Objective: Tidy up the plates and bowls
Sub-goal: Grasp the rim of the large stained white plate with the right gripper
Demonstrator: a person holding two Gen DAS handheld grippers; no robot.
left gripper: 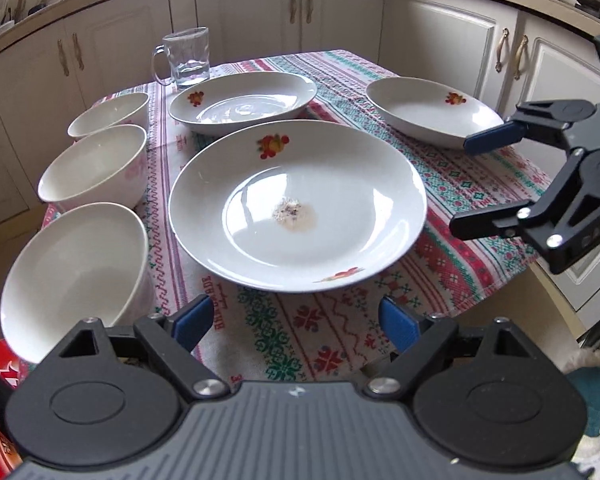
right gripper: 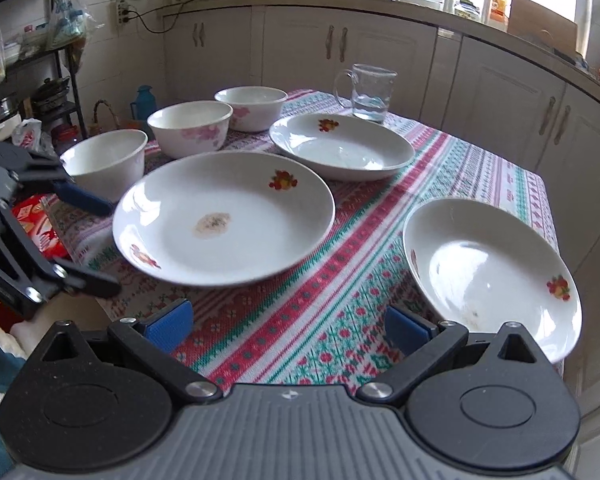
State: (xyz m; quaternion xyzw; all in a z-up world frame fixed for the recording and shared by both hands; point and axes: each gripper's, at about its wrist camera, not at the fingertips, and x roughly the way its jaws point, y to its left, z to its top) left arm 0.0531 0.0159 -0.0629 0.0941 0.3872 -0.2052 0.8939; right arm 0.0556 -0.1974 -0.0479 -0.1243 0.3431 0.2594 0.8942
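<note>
A small table covered with a patterned tablecloth [left gripper: 452,184] in red, green and white carries three white plates and three white bowls. The largest plate [left gripper: 298,204], with fruit prints on its rim and a brownish stain at its centre, lies in the middle of the cloth, nearest the left gripper [left gripper: 296,322], whose blue-padded fingers [left gripper: 194,320] are spread wide above the near edge of the cloth with nothing between them. Beyond this plate sits a second fruit-print plate [left gripper: 242,102], and just behind that a clear glass mug [left gripper: 188,58] with a little water in the bottom stands at the far edge. A third fruit-print plate [right gripper: 492,276] lies apart on the right side of the table, overhanging its edge slightly in the right wrist view. Along the left side three bowls stand in a row: the near bowl [left gripper: 76,276], the middle bowl [left gripper: 96,168] with a pink flower pattern, and the far bowl [left gripper: 110,114]. The right gripper [right gripper: 288,330] hovers over the near right part of the cloth, just beside the third plate, its fingers [right gripper: 168,330] likewise spread and empty. Cream kitchen cabinets [left gripper: 340,12] run behind the table.
</note>
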